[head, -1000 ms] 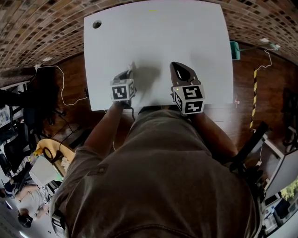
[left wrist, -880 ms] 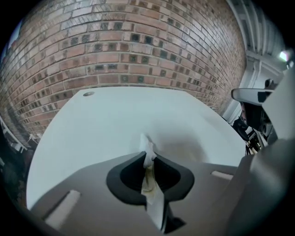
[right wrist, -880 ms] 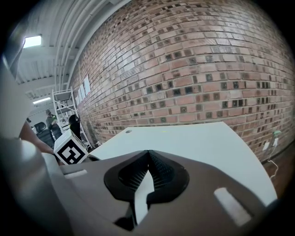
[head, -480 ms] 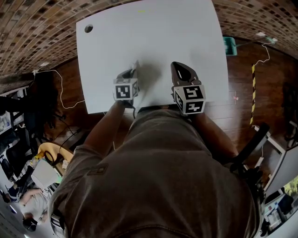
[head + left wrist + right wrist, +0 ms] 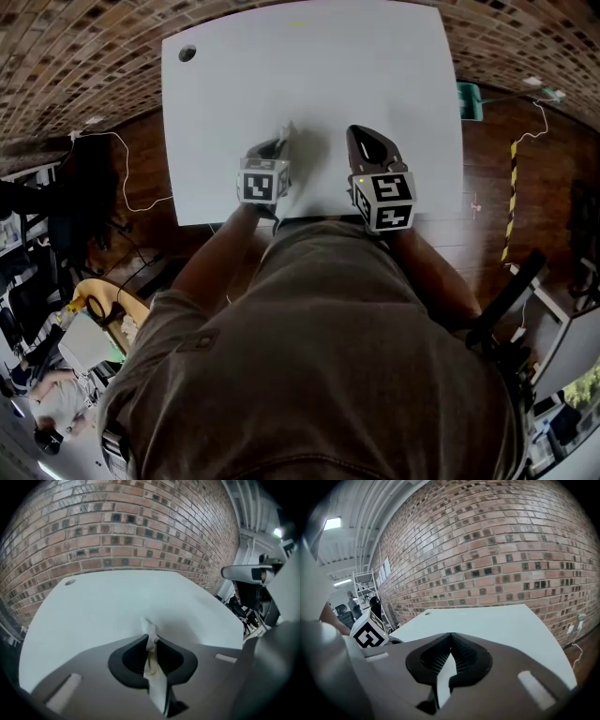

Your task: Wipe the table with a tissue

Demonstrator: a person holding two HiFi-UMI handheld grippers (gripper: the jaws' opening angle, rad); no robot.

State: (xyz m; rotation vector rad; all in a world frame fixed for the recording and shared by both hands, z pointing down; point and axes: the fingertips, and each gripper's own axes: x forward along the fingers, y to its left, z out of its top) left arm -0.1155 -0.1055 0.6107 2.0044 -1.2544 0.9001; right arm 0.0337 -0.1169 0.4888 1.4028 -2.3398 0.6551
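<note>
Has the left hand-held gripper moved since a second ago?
Yes. The left hand-held gripper, holding the tissue, slid slightly right, away from the hole in the table's far left corner.

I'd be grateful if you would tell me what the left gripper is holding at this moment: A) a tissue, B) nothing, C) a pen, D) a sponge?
A: in the left gripper view, the left gripper has its jaws shut on a white tissue, whose tip sticks out over the table.
</note>
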